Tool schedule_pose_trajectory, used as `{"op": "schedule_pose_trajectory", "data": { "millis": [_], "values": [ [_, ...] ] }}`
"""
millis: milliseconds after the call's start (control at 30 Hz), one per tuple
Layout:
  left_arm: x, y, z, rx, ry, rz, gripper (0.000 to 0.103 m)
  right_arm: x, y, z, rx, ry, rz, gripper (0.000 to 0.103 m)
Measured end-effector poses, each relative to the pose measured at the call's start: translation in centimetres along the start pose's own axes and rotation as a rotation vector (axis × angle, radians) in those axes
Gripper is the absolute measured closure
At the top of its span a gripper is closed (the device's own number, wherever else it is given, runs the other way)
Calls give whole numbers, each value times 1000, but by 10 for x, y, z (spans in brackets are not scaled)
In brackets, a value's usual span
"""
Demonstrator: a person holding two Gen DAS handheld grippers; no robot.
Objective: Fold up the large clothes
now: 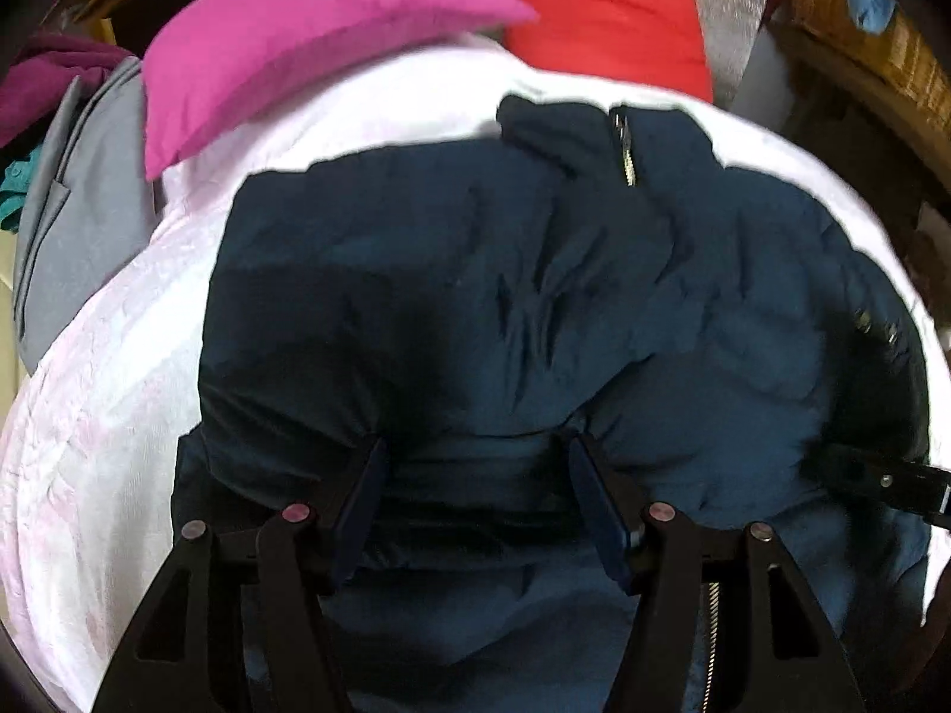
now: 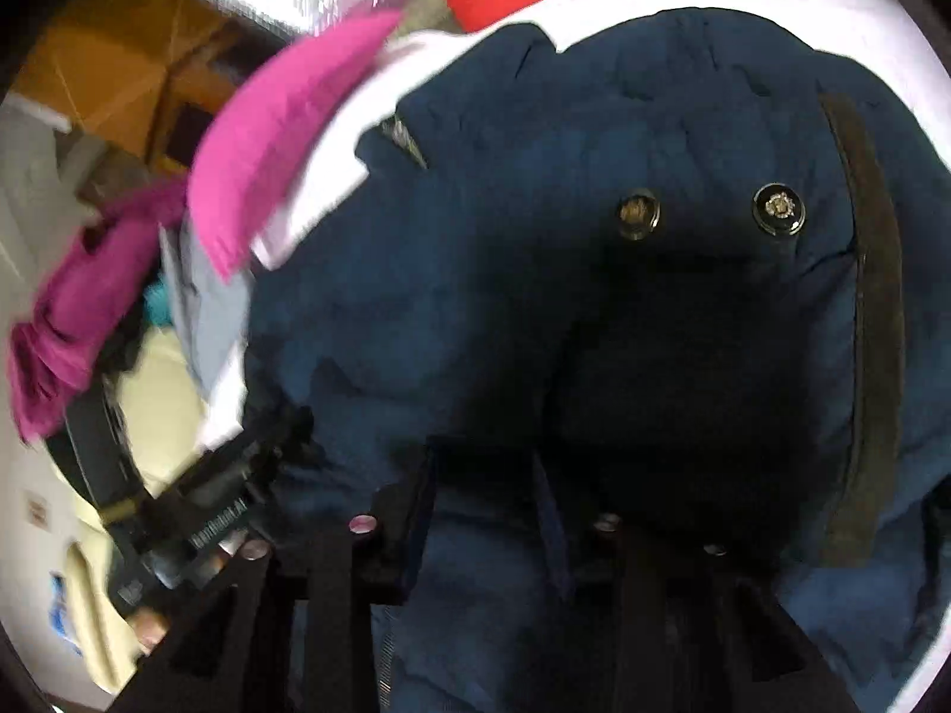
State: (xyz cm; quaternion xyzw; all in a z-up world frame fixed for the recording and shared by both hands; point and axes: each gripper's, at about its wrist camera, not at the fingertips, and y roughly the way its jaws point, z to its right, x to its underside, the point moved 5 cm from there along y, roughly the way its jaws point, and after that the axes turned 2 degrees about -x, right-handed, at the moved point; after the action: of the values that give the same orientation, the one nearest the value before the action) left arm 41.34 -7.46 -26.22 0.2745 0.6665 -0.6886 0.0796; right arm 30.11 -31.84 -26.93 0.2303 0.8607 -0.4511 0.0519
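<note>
A puffy navy jacket [image 1: 475,297] lies bunched on a white bedcover [image 1: 107,416], its zipper [image 1: 624,154] near the collar at the far side. My left gripper [image 1: 475,445] has its jaws wide apart, with a thick fold of the jacket gathered between the pads. In the right wrist view the jacket [image 2: 535,297] shows two metal snaps [image 2: 639,214] and a dark strip along its right edge. My right gripper [image 2: 484,469] stands narrower, its pads closed on a dark fold of the same jacket. The left gripper's body [image 2: 208,511] shows at the left there.
A pink pillow [image 1: 285,47] and a red pillow [image 1: 606,18] lie at the far end of the bed. A grey garment [image 1: 77,190] and a magenta one [image 1: 41,77] are piled at the left edge. Wooden furniture [image 1: 862,47] stands to the right.
</note>
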Motion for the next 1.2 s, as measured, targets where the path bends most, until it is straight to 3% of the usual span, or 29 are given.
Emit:
{"op": "schedule_pose_trajectory", "data": {
  "millis": [267,467,567,700,800,1033,1200],
  "values": [
    [-4,-6,-5,29,-15,-3,38,-2,-10,5,-66,57,-3,70],
    [-18,-38,-17,51,-61,108,38,-10,-54,1,-87,19,109,66],
    [-19,-31,-23,26,-67,98,38,-15,-60,10,-52,37,146,66],
    [-11,8,-29,-40,-80,-15,37,-12,-34,32,25,79,63,68],
    [-14,5,-23,-63,-57,0,37,-11,-32,29,31,76,57,68],
    [-24,-27,-1,21,-37,109,37,-11,-38,-3,-41,-7,116,66],
    [-12,-10,15,-11,35,44,37,-3,-4,0,1,14,40,65]
  ]
}}
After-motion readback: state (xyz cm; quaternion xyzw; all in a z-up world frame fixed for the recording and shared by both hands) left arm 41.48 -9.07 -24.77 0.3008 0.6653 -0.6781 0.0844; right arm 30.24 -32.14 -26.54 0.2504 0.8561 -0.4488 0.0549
